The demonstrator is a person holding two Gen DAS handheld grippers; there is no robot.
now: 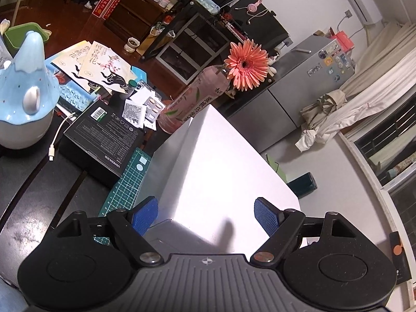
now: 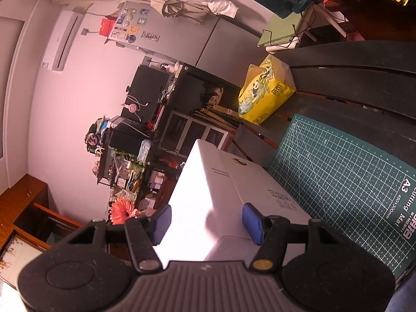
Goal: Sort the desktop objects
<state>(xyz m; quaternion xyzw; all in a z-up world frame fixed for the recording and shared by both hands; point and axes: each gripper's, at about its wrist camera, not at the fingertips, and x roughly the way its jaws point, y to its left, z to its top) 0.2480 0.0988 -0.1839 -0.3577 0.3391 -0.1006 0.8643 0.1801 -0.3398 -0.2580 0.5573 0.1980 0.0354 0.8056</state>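
1. The white box (image 1: 221, 171) stands on the green cutting mat (image 1: 127, 184) on the dark tabletop (image 1: 33, 197). It reaches in between the blue pads of both hand-held grippers.
2. The left hand-held gripper (image 1: 206, 218) has its fingers spread wide apart on either side of the white box's near end. Whether the pads touch its walls is hard to make out.
3. The right hand-held gripper (image 2: 208, 221) is likewise spread open around the white box (image 2: 205, 200), one pad at each side of it; contact cannot be told.
4. Beside the white box, on the mat's far side, lies a black carton (image 1: 104, 135) with a white cable (image 1: 58, 137) next to it.
5. Behind the white box stands a pink bottle (image 1: 192, 98) holding an orange flower (image 1: 245, 65), its base hidden by the box.
6. Farther from the white box sits a yellow tissue pack (image 2: 265, 93).
7. Small print on the white box's side is too blurred to read.
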